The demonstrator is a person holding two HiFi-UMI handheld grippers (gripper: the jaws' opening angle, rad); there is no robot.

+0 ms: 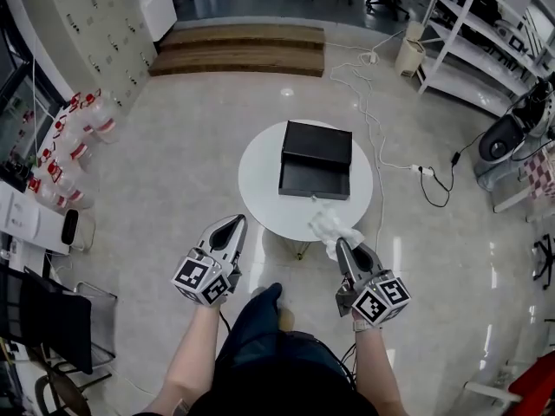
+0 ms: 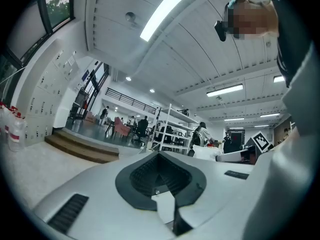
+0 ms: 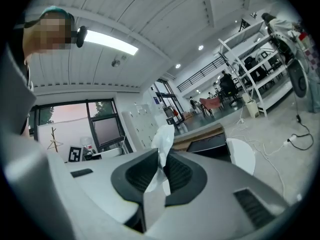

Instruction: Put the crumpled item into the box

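A black box [image 1: 315,160] lies open on a round white table [image 1: 251,185]. My right gripper [image 1: 342,243] hangs over the table's near right edge, shut on a crumpled white paper item [image 1: 332,226] that sticks out past its tips. In the right gripper view the paper [image 3: 162,139] is pinched between the closed jaws of the right gripper [image 3: 161,166], with the box [image 3: 207,145] ahead. My left gripper [image 1: 236,222] is off the table's near left edge, tilted upward. Its jaws meet in the left gripper view [image 2: 160,176] with nothing between them.
White cables [image 1: 373,111] trail over the floor right of the table. Wooden steps [image 1: 238,48] lie beyond it. Metal shelving [image 1: 486,42] stands at the far right, bottles [image 1: 74,137] and a cabinet at the left. A black chair [image 1: 52,328] is near my left side.
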